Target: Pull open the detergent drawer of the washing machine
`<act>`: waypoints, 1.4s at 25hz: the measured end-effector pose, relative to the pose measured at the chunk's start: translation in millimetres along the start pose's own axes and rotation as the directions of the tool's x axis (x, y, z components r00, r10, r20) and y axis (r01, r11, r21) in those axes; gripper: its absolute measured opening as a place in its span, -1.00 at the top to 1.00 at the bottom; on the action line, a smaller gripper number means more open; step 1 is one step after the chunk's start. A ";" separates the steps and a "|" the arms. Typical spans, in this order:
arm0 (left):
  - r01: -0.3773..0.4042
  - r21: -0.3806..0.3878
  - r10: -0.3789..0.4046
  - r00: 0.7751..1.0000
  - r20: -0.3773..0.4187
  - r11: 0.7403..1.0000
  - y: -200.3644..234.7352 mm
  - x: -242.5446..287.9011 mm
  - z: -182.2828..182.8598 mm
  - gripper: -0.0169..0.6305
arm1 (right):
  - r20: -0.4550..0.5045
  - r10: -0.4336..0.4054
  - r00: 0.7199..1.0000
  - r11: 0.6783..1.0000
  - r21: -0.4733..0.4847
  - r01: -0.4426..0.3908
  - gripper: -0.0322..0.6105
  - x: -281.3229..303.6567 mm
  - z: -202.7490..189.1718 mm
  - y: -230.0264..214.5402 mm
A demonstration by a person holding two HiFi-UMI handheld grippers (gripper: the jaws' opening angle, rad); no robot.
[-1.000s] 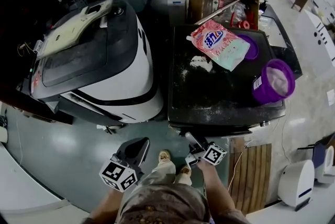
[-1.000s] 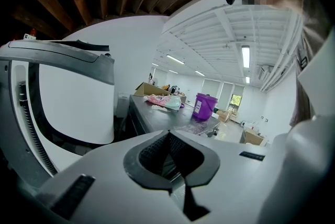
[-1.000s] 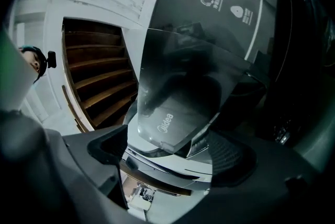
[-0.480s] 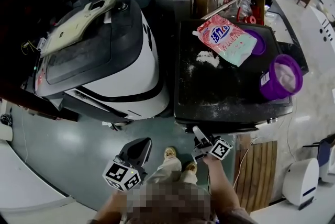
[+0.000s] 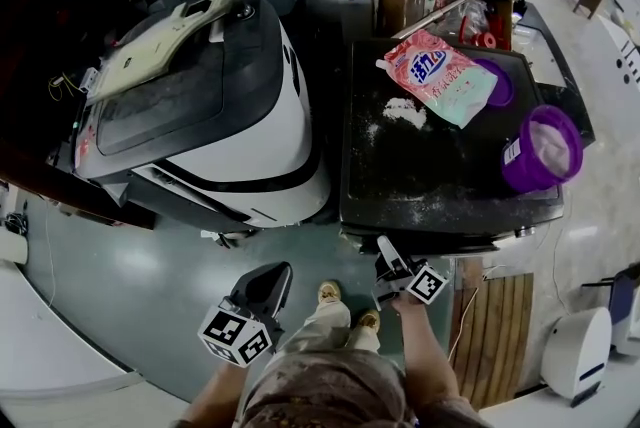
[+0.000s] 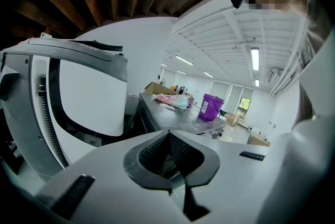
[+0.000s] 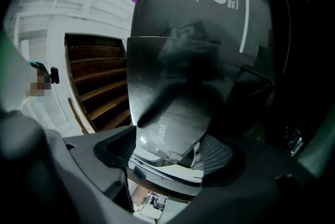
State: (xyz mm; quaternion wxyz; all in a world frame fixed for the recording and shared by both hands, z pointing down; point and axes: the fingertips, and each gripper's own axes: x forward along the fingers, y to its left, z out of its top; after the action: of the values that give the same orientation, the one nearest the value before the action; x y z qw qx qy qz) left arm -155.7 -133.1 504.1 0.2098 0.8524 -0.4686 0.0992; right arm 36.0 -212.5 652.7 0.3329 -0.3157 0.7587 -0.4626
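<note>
2 washers stand side by side below us: a white and black machine (image 5: 250, 131) at the left and the dark washing machine (image 5: 440, 181) at the right. Our right gripper (image 5: 386, 258) is up at the dark one's upper front edge. Its jaws are fairly wide and have just been closing, with the glossy face of the detergent drawer (image 7: 172, 113) between them. Our left gripper (image 5: 264, 282) hangs lower over the floor, apart from both washers, jaws together on nothing. On the dark top lie a pink detergent bag (image 5: 440, 76), spilled white powder (image 5: 400, 113) and a purple bucket (image 5: 543, 148).
</note>
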 end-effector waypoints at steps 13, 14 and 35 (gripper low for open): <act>-0.018 -0.022 0.019 1.000 0.006 1.000 1.9 -6.0 -1.6 0.88 | 0.007 -0.002 1.000 1.000 -0.015 0.002 -0.13 -0.7 -1.5 -3.3; -0.022 -0.027 0.022 1.000 0.006 0.999 2.3 -6.8 -2.1 0.88 | 0.006 -0.001 1.000 1.000 -0.015 0.001 -0.11 -0.8 -1.6 -3.4; -0.047 -0.025 0.047 0.999 0.006 0.999 -7.9 -18.6 -5.5 0.88 | 0.008 0.018 1.000 1.000 0.012 -0.018 -0.02 -18.4 -13.1 7.0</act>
State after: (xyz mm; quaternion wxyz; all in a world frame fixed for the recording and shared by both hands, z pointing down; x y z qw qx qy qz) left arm -159.0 -112.9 500.2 0.2165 0.8388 -0.4904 0.0952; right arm 35.0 -189.1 654.9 0.3419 -0.3084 0.7574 -0.4629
